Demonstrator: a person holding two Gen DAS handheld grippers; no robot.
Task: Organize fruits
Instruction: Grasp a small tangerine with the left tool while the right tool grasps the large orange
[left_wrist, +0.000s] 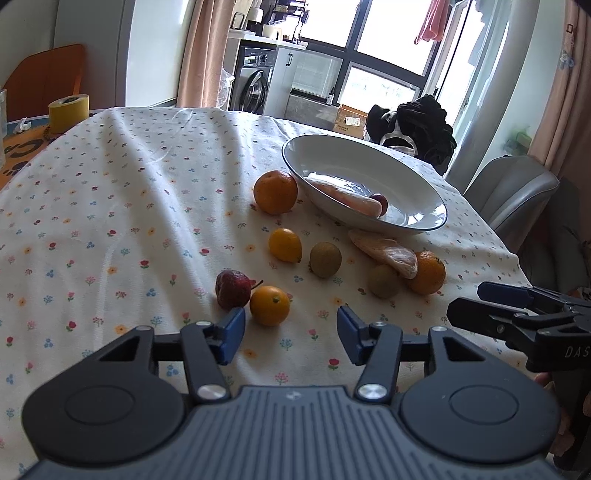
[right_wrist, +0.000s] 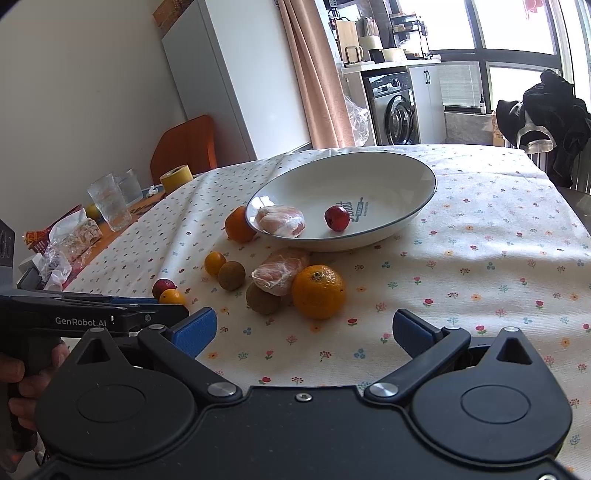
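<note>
White floral cloth (right_wrist: 480, 229) covers the bench. The bowl (right_wrist: 406, 221) holds a peeled segment (right_wrist: 282, 220) and a small red fruit (right_wrist: 337, 218); only the right wrist view shows the bowl's printed lettering and the glasses (right_wrist: 109, 206) at the bench's far left edge. Loose fruit lies before the bowl: oranges (left_wrist: 275, 192), kiwis (left_wrist: 325, 259), a second peeled segment (left_wrist: 384, 253) with its long axis slanting toward the bowl. Left gripper (left_wrist: 290, 334) and right gripper (right_wrist: 304, 332) hover with fingers spread wide, holding nothing. Bare cloth lies open to the right.
</note>
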